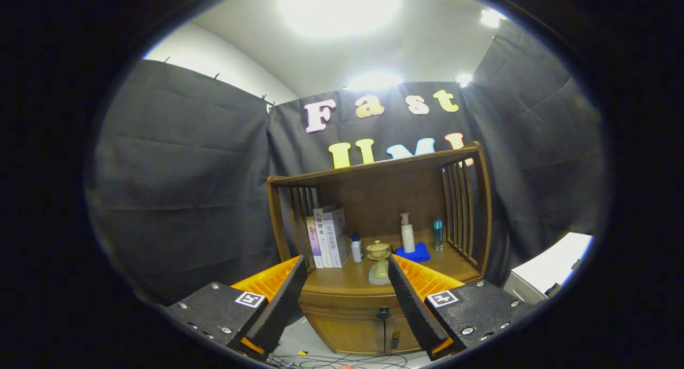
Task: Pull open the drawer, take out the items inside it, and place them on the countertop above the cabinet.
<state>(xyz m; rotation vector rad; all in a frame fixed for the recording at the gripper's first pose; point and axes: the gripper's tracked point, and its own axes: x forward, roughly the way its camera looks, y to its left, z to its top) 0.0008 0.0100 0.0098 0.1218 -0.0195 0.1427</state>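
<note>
the gripper (347,289) is spread wide and holds nothing, its two black ridged fingers (280,305) angled apart with bare air between them. the wooden cabinet (374,235) stands well beyond the fingertips, seen through the gap between them. its one drawer (347,304) is closed, lying beyond and between the fingers, with a single dark knob (382,310) nearer the right finger. under the drawer are two cabinet doors (363,334). the countertop (347,277) above the drawer sits just past the fingertips in the view and carries several things: a row of books (327,235), about three, standing upright beyond the left finger; one small white bottle (356,248) beside them; one lidded cup (378,249); one pale green item (380,271) nearer the gripper; one tall pump bottle (407,233) on a blue cloth (414,253); and one blue bottle (438,234) beyond the right finger. cables (342,361) lie on the floor below.
</note>
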